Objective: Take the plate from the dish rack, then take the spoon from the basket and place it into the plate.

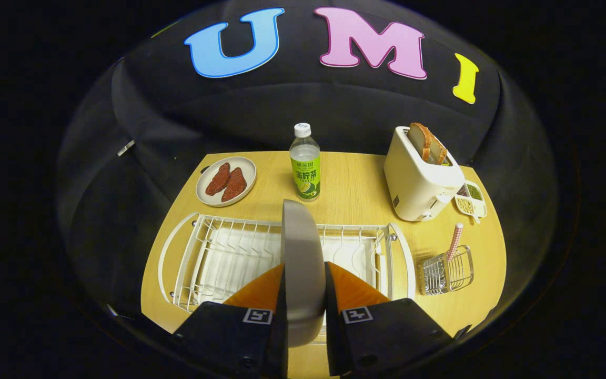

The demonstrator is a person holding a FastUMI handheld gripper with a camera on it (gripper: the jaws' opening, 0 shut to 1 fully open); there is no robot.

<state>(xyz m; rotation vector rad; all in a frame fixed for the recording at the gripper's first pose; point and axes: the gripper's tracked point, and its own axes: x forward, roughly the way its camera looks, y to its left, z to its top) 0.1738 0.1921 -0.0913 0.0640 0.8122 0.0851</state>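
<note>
grey round plate (303, 263), held on edge and upright between the two fingers (261, 292), one finger pressed to each face, so gripped firmly. gripper (304, 295) poised over the dish rack, with the plate's lower rim down between the finger bases and its upper rim reaching up just short of the bottle. appears lifted clear of the rack wires, though contact at the hidden lower rim cannot be told.

white wire dish rack (229, 258) lying on the light wooden tabletop (355, 189), directly under and beyond the fingers, its slots bare on both sides of the plate, a white drip tray showing beneath the wires.

small silver wire basket (447, 273) standing on the tabletop just to the right of the rack, apart from it. spoon with a red-and-white checked handle (455, 242) standing in that basket, handle up and tilted slightly, bowl hidden inside the wires.

clear plastic bottle with a white cap and green label (305, 166) upright beyond the rack, in line with the plate's top edge. beige round dish with two dark red pieces of meat (226, 181) left of the bottle, near the far left corner. cream toaster (421, 179) to the right of the bottle, two slices of bread (426, 142) sticking up out of its slots. small white divided dish of seeds or beans (471, 199) just beside the toaster at its right.
</note>
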